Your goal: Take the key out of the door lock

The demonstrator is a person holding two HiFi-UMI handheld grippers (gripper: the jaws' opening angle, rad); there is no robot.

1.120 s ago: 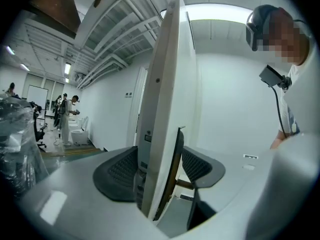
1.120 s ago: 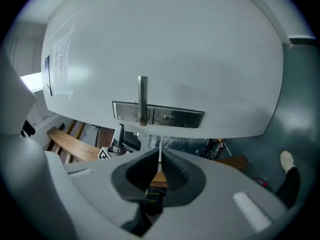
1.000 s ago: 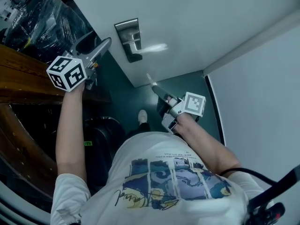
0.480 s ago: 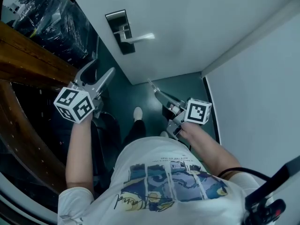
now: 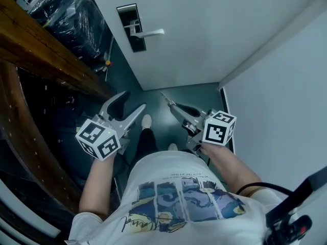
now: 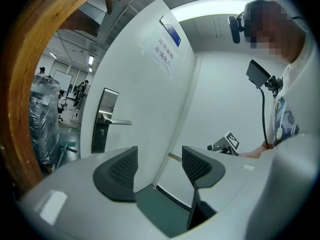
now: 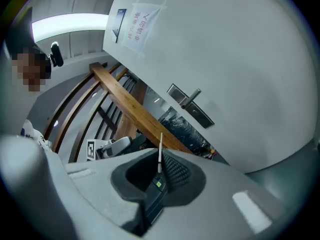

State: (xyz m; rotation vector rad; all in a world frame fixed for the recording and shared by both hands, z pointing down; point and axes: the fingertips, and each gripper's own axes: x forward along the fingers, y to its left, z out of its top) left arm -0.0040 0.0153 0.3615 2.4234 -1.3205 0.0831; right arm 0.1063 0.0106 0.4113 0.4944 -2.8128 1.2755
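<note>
**Key clamped in the right claw, clear of the lock**

The thin silvery metal key is gripped between the dark ribbed pads of the right claw. The jaws are closed on its lower end, and the shaft stands straight out past the jaw tips. In the head view the key projects from the front of the right claw and is aimed toward the foot of the white door. It is held above the dark green floor.

The key is well apart from the dark rectangular lock plate with its silver lever handle. That plate is set far ahead of the right claw, off to its left and higher on the door. In the right gripper view the plate is seen above the jaw tips and slightly to their right.

The left claw is held with its jaws wide apart, and nothing is caught between the pads. Only the door's edge is seen through the gap. The lock plate lies ahead of this claw, to the left of its left-hand pad.

In the head view the left claw is carried low, level with the right claw and apart from it. A light shoe is seen on the floor between the two. A brown wooden rail runs to the left of the left claw.
</note>
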